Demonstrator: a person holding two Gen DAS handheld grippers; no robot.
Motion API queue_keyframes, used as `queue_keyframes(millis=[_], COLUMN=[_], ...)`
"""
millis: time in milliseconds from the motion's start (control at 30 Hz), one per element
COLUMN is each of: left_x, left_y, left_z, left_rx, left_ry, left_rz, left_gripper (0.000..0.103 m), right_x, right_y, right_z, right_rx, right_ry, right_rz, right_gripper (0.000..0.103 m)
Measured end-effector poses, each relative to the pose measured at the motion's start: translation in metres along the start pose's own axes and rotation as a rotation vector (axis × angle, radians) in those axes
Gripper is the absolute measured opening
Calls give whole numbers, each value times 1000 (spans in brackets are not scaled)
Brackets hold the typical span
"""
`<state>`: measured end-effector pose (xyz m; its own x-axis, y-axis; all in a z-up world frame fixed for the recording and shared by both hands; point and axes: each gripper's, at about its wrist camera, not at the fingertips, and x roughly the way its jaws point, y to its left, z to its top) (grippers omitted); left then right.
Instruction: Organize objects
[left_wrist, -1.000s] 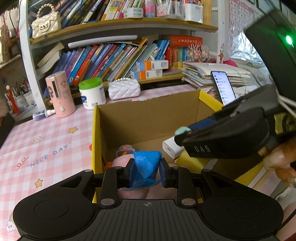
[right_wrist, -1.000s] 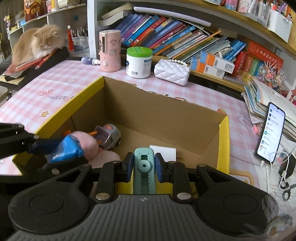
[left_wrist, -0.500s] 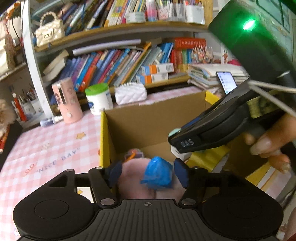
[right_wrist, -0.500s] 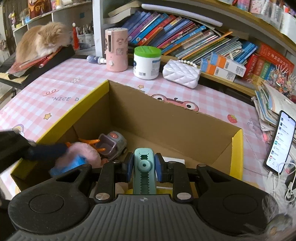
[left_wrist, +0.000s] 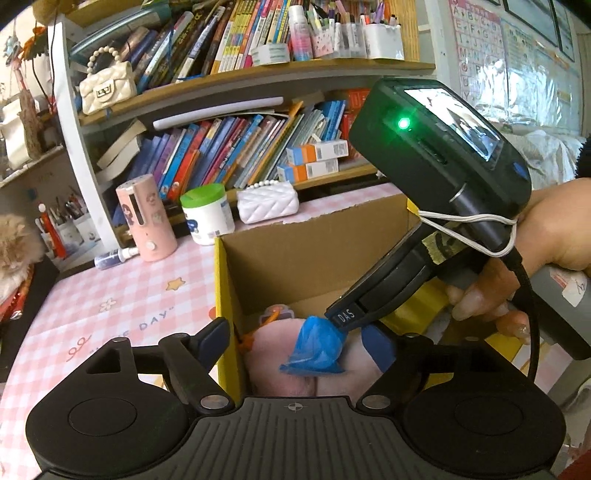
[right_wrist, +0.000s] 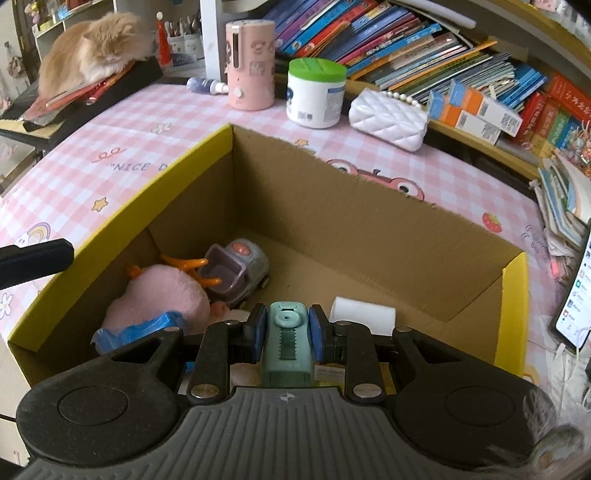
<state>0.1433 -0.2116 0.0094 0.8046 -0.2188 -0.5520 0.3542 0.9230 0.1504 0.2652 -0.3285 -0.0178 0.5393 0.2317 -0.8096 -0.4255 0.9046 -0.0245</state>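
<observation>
An open cardboard box (right_wrist: 369, 229) with yellow edges holds a pink plush (right_wrist: 166, 295), a lilac toy car (right_wrist: 236, 269) and a small white box (right_wrist: 364, 315). A crumpled blue wad (left_wrist: 317, 347) lies on the plush (left_wrist: 266, 354). My left gripper (left_wrist: 295, 339) hangs over it, its jaws opening wide and touching nothing. My right gripper (right_wrist: 286, 325) is shut on a mint-green ridged gadget (right_wrist: 286, 343) above the box's near side. In the left wrist view the right gripper's black nose (left_wrist: 343, 315) reaches down to the blue wad; the gadget is hidden there.
On the pink checked tablecloth behind the box (left_wrist: 314, 258) stand a pink bottle (right_wrist: 251, 62), a green-lidded white jar (right_wrist: 316, 92) and a white quilted purse (right_wrist: 388, 118). Bookshelves rise behind. A cat (right_wrist: 92, 48) lies far left. A phone (right_wrist: 580, 295) rests at the right.
My left jaws went from shut on the blue wad to wide apart, and the wad dropped onto the plush. My right gripper moved in over the box, still holding the green gadget.
</observation>
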Motion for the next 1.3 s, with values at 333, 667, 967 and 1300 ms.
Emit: queue_keyframes(millis=[333, 667, 967, 1300], left_x=[-16, -52, -95, -132], left_y=[5, 22, 57, 90], left_z=[-5, -18, -39, -79], left_rx=[-26, -55, -150, -206], left_ry=[-19, -81, -99, -53], left_rz=[11, 4, 61, 147], left_gripper=[86, 96, 98, 101], right_x=[-5, -55, -116, -142], right_y=[3, 17, 53, 112], right_z=[-3, -14, -42, -95], right_rx=[22, 152, 287, 394], right_ry=[7, -123, -291, -332], right_rz=[-6, -64, -179, -300], right_gripper=[25, 42, 57, 79])
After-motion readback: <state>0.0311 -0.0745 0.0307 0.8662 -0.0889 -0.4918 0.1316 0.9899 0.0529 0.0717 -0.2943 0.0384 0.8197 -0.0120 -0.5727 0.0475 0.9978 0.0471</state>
